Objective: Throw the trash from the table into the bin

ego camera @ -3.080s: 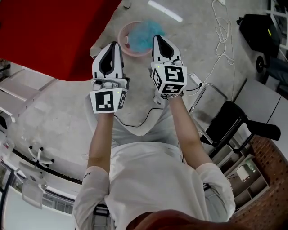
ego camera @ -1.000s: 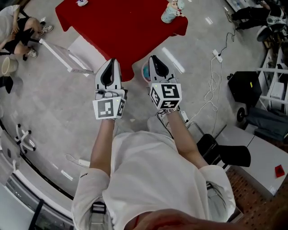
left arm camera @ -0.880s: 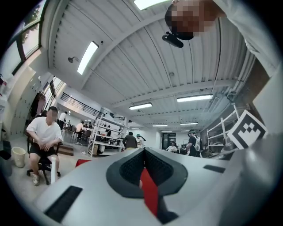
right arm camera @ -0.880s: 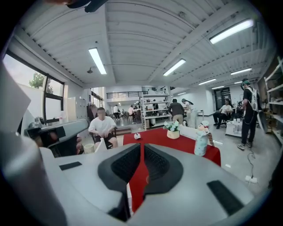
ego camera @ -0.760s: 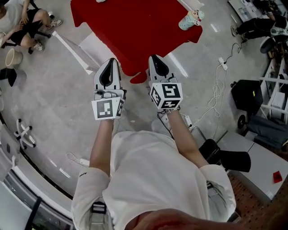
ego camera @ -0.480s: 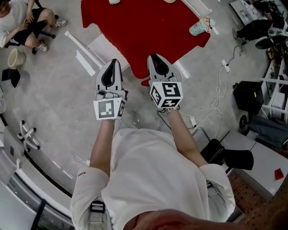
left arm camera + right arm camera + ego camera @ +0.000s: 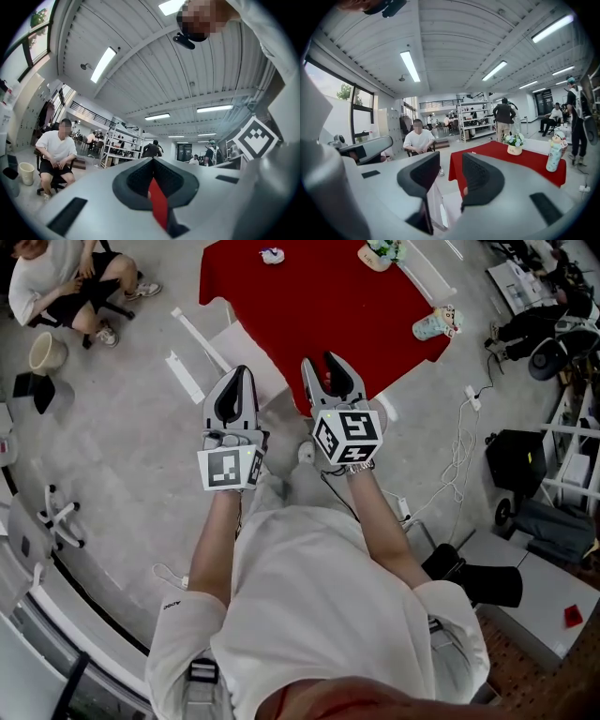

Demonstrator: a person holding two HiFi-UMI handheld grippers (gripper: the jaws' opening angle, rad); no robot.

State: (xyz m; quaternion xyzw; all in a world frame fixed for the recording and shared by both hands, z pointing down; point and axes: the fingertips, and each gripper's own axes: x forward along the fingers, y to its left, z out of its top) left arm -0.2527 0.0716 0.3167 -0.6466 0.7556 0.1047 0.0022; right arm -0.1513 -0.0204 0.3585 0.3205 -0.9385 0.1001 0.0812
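The red table (image 7: 319,306) lies ahead of both grippers, and a small crumpled white and blue piece of trash (image 7: 272,255) sits near its far edge. My left gripper (image 7: 233,381) is over the floor short of the table's near corner, its jaws together with nothing in them; in the left gripper view the left gripper (image 7: 152,161) shows only a red sliver through the slit. My right gripper (image 7: 324,367) hangs at the table's near edge. Its jaws have just been opening and nothing is between them, which the right gripper view (image 7: 450,161) also shows. No bin is in view.
A flower pot (image 7: 380,251) and a figurine bottle (image 7: 436,324) stand on the table. A white bench (image 7: 234,338) lies at its left side. A person sits at the far left (image 7: 66,277) near a bucket (image 7: 45,351). Cables (image 7: 469,399) and a black chair (image 7: 487,582) are to the right.
Both grippers have come nearer to the red table, which now fills more of the head view. The right jaws have parted from shut. The pink bin has dropped out of view.
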